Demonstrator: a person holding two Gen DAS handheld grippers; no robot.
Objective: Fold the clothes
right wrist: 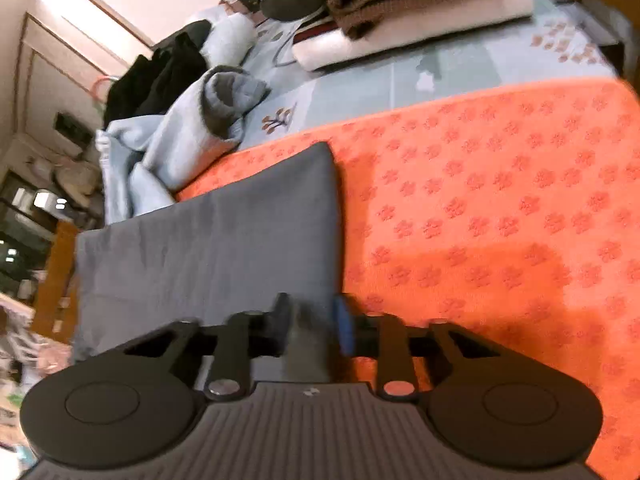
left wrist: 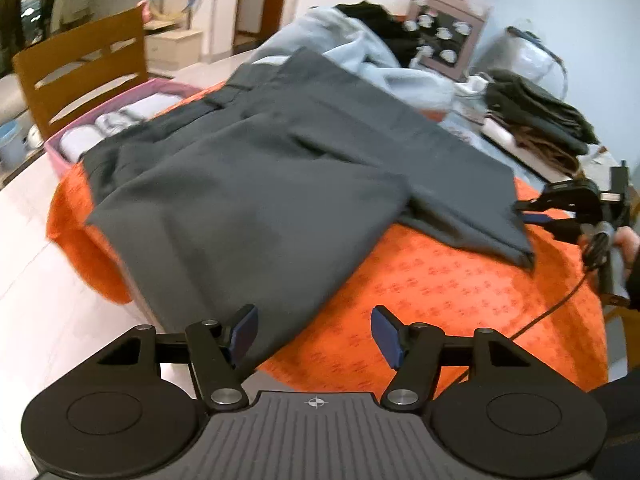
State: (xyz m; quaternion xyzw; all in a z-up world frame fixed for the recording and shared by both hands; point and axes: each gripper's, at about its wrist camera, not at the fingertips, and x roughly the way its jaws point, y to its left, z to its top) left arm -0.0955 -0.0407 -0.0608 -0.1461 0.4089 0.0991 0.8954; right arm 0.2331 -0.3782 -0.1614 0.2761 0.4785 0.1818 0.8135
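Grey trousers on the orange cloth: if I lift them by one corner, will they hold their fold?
Probably not. The grey trousers drape limply over the table edge, so they look floppy. The smooth weave may slide on the orange cloth. Likely light.

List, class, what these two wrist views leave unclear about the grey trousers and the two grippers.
- Right wrist view: motion blur smears the right gripper; whether its fingers pinch the grey trousers is unclear.
- Left wrist view: the trousers' near edge drops over the orange cloth, hidden behind the open left gripper.
- Left wrist view: the pink box is partly covered by the trousers; its contents are too blurred to name.
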